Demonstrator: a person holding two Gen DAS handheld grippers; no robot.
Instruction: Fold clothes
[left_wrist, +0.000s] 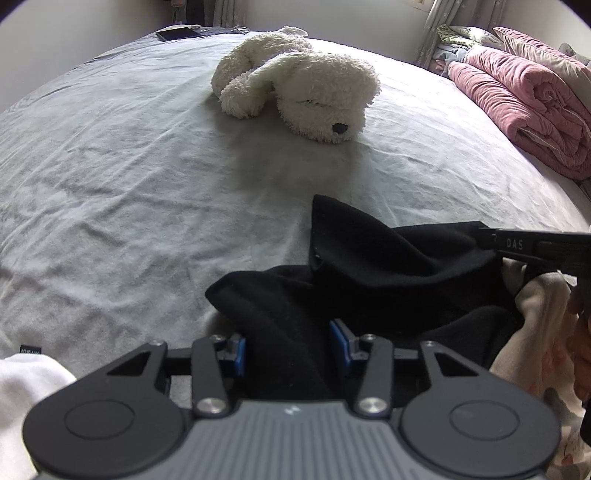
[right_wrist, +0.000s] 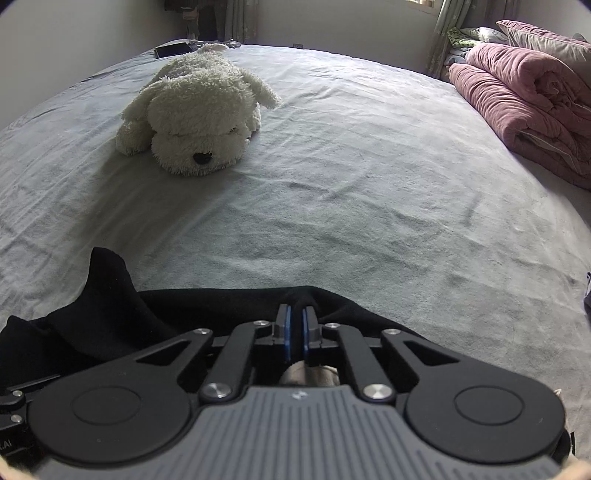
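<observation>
A black garment (left_wrist: 373, 266) of soft, matte, fleece-like cloth is seen lying crumpled at the near edge of the bed (left_wrist: 129, 177), bunched into thick folds rather than spread flat. One pointed corner of it is raised towards the far side, and a rounded lobe is spread to the left on the sheet. In the right wrist view the same cloth (right_wrist: 122, 310) is stretched as a dark band across the near part of the bed.

The left gripper (left_wrist: 291, 349) is held over the garment with its jaws part open; a fold of black cloth is seen between the blue pads, but whether it is pressed by them cannot be told. The right gripper (right_wrist: 295, 332) is shown with its jaws drawn almost together on the far edge of the cloth, which is pinched between them.

A pale, flower-printed fabric (left_wrist: 535, 332) is seen just beside the garment on the right. Farther off, a white plush dog (left_wrist: 299, 85) is laid on the grey sheet, well apart from the garment. A folded pink quilt (left_wrist: 524, 107) is piled at the far right, and a dark phone (left_wrist: 177, 34) is placed at the far left corner.
</observation>
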